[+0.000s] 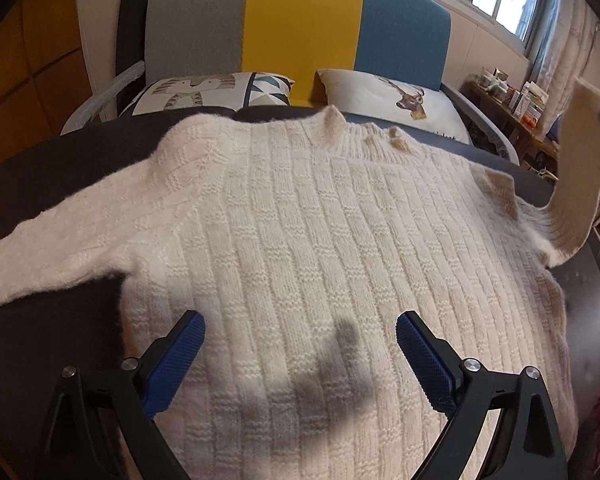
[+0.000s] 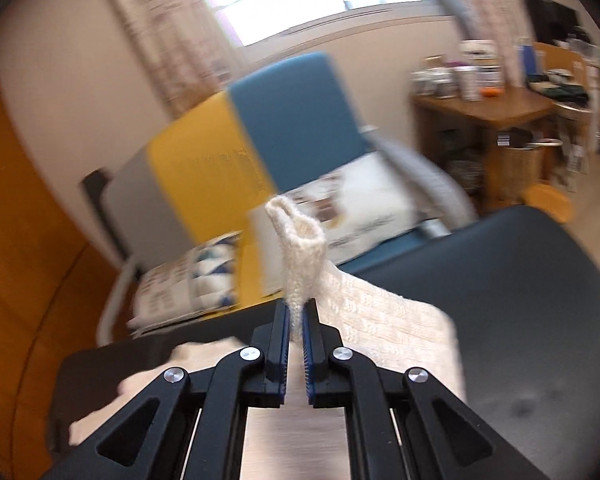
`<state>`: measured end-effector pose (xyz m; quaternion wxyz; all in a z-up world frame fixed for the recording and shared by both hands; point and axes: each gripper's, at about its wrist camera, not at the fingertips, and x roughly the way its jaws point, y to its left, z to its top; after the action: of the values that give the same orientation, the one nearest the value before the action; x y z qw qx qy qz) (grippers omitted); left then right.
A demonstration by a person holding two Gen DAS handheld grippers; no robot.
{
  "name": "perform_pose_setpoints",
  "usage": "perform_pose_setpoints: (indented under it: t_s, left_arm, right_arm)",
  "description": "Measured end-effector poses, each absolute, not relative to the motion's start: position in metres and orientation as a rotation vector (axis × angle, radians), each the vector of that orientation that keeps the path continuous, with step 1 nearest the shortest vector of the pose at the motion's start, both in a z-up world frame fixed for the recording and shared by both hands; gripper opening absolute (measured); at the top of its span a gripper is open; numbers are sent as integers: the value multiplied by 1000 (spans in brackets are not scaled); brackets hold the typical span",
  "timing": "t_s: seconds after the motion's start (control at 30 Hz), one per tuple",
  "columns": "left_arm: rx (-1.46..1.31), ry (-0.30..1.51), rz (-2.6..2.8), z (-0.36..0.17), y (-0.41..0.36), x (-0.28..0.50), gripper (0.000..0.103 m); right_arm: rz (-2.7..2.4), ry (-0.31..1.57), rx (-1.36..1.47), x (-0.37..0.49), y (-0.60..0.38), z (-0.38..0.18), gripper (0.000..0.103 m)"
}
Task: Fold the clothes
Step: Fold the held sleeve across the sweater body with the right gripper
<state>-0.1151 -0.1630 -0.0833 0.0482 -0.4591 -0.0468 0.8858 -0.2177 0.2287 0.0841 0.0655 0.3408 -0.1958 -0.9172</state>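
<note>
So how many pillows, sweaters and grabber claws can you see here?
Printed pillows: 2 (cat-print pillow, deer-print pillow)
Cream knitted sweater: 1
Black-and-blue two-finger grippers: 2 (left gripper open, right gripper shut on the sweater's sleeve)
Total: 5

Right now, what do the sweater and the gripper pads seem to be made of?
Sweater: cream knit, probably wool or acrylic; ribbed block pattern, fuzzy edges. Left gripper pads: blue, likely rubber or plastic; fine dotted grip texture, matte.
</note>
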Motion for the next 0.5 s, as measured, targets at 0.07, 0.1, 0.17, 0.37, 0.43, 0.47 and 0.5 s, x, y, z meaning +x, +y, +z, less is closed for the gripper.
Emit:
perform_pose_setpoints:
  t_s: [0.07, 0.1, 0.17, 0.37, 0.43, 0.47, 0.5]
  left_arm:
    - [-1389, -183, 2700, -78, -172, -117, 98]
    - [-1384, -203, 2705, -76, -177, -118, 98]
    - [-1379, -244, 2715, -73, -189, -122, 98]
    - [-1423, -380, 2741, -73, -227, -138, 98]
    - [-1439, -408, 2751, -75, -237, -141, 98]
    - [-1449, -411, 2750, -77, -240, -142, 98]
    - [-1460, -420, 2747, -80, -242, -143, 98]
  right_arm:
    - [-2710, -554, 1021, -222, 186, 81, 5]
    - [-2670, -548, 1031, -223, 165, 74, 5]
    - [-2587, -543, 1059, -227, 124, 59, 5]
    - [-2393, -479, 1166, -228, 25, -3, 5]
    - [-2334, -493, 1209, -226, 6, -29, 5]
    - [-2304, -500, 1229, -225, -3, -41, 5]
    - [-2274, -505, 1249, -224, -12, -54, 5]
